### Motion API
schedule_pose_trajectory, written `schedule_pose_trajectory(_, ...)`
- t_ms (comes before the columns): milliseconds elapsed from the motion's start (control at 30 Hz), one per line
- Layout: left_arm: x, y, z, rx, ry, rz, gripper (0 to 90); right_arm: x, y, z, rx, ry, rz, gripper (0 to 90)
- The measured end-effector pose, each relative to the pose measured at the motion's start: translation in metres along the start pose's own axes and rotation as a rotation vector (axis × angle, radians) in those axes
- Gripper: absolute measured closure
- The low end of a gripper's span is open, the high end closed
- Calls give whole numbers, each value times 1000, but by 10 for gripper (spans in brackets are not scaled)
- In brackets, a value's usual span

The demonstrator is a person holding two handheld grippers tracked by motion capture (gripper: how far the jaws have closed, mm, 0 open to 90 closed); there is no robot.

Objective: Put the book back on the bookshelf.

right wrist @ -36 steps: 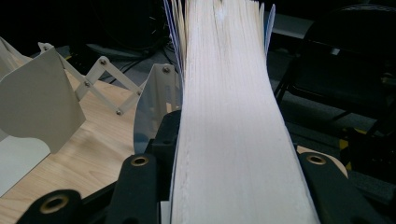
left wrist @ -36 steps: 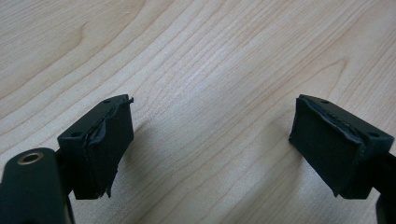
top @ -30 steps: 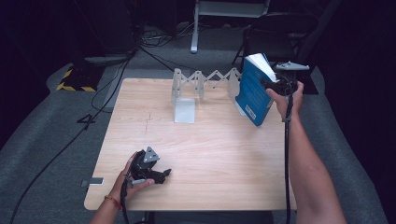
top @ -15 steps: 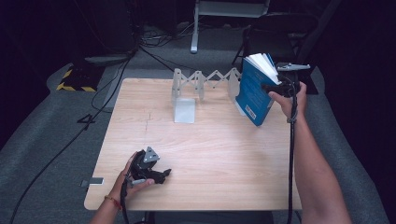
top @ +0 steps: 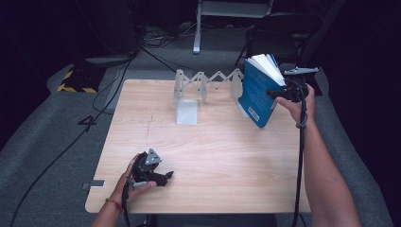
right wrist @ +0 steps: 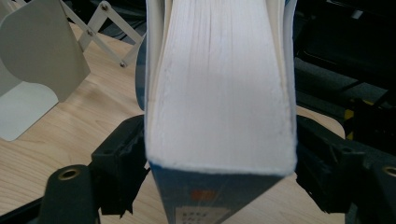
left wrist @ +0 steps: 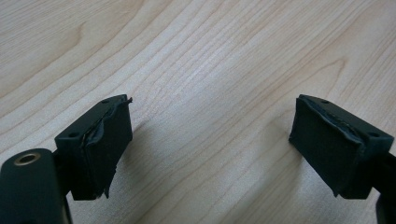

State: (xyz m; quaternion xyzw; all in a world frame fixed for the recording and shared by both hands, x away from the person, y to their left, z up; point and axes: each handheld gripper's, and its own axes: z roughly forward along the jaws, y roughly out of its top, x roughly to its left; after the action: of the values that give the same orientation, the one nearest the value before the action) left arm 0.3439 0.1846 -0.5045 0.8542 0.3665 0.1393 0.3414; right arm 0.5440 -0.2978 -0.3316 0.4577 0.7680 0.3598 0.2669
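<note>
Right tool (top: pixel 276 94) has just been opening around the blue book (top: pixel 257 92), which leans tilted on the surface (top: pixel 213 146) by the folding rack (top: pixel 208 82), ready to stand. Left tool (top: pixel 165 176) rests wide, holding nothing.

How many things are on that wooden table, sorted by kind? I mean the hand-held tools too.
Blue book: 1
Folding white book rack: 1
Hand-held grippers: 2, left gripper and right gripper
Total: 4
</note>
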Motion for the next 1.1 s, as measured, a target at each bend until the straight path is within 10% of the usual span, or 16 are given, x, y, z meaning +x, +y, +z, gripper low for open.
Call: schedule_pose_trajectory(1100,0,0,0,1,-2,0,129,9,-36,-23,55,14,-93,245)
